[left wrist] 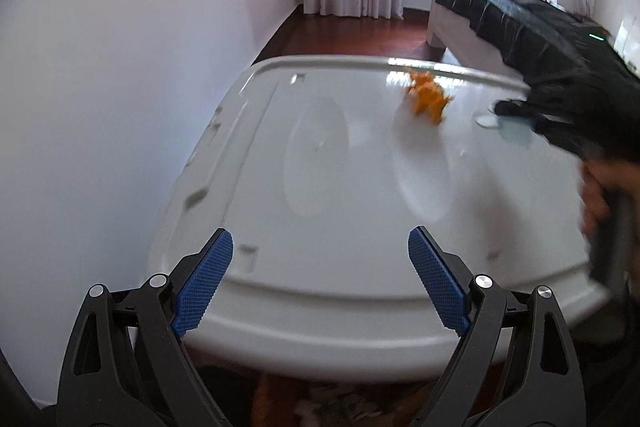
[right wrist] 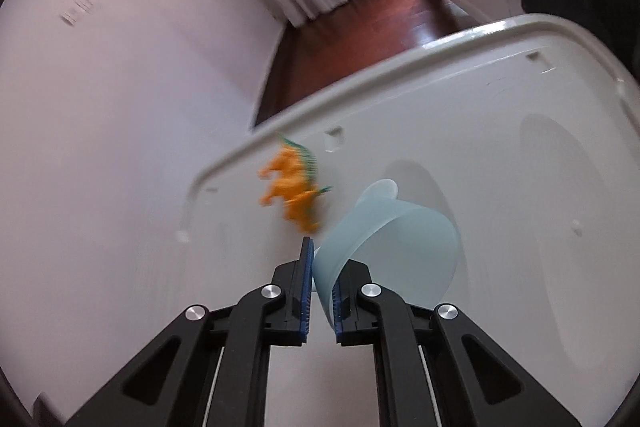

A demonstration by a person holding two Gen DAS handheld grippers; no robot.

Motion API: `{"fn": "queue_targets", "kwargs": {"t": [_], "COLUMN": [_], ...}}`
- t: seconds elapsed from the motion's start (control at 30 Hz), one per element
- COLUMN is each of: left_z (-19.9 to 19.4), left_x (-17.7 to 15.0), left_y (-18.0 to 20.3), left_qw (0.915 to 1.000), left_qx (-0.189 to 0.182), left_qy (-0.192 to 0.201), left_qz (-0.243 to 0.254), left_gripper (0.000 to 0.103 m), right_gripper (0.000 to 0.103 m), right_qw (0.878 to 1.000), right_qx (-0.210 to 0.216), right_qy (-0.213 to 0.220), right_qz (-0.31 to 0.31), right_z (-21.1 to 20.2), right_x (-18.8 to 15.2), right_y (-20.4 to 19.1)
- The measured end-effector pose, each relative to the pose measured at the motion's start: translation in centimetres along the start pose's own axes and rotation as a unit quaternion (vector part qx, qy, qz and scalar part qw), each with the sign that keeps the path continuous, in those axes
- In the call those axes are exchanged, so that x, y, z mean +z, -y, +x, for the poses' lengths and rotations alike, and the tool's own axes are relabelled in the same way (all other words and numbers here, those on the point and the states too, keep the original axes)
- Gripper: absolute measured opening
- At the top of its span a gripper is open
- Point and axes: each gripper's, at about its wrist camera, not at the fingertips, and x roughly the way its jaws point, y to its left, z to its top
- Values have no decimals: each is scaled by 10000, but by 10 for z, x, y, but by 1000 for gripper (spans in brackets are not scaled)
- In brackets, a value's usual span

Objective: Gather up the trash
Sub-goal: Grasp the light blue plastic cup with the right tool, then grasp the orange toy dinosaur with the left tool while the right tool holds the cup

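Looking out from the left wrist first: the left gripper (left wrist: 320, 279) hangs wide with nothing between its blue pads, low over the near edge of the white counter (left wrist: 320, 307). Far across, the right gripper (left wrist: 516, 107) is down on a pale blue cup (left wrist: 516, 135), and an orange toy dinosaur (left wrist: 428, 99) stands just beside it. Risk here, as I read it: that toy is no trash, and a careless swing could knock it off the far edge.

Now the right wrist: the right gripper (right wrist: 320, 291) is pinched narrow on the thin rim of the pale blue cup (right wrist: 392, 247), which lies tipped on its side on the counter (right wrist: 520, 187). The dinosaur (right wrist: 292, 191) sits close ahead of the fingertips. A soft, see-through wall held only at the lip could buckle or slip out on the lift, I'd say
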Motion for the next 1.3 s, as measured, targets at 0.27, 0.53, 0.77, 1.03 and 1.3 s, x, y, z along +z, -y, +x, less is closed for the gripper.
{"fn": "queue_targets", "kwargs": {"t": [0.27,0.53,0.77,1.03,1.3], "left_z": [35,93,127,176,226], "left_x": [43,93,125,141,145], "left_y": [58,99,121,128,127], "left_qw": [9995,9985,9980,9986,9977], "left_qx": [179,392,517,418,385], "left_qy": [273,144,254,18,-342], "left_qz": [-35,-357,-251,-324,-431], "left_gripper": [87,87,87,87,91], "right_gripper": [8,8,8,8,8], "right_qw": [9975,9991,9992,9997,9999], "right_qx": [107,-43,46,19,-33], "right_qy": [442,302,346,146,-70], "right_qz": [-543,-277,-203,-172,-64], "right_z": [-85,-95,-99,-88,-74], "right_x": [-48,-56,-51,-51,-50], "right_y": [-1,36,40,41,47]}}
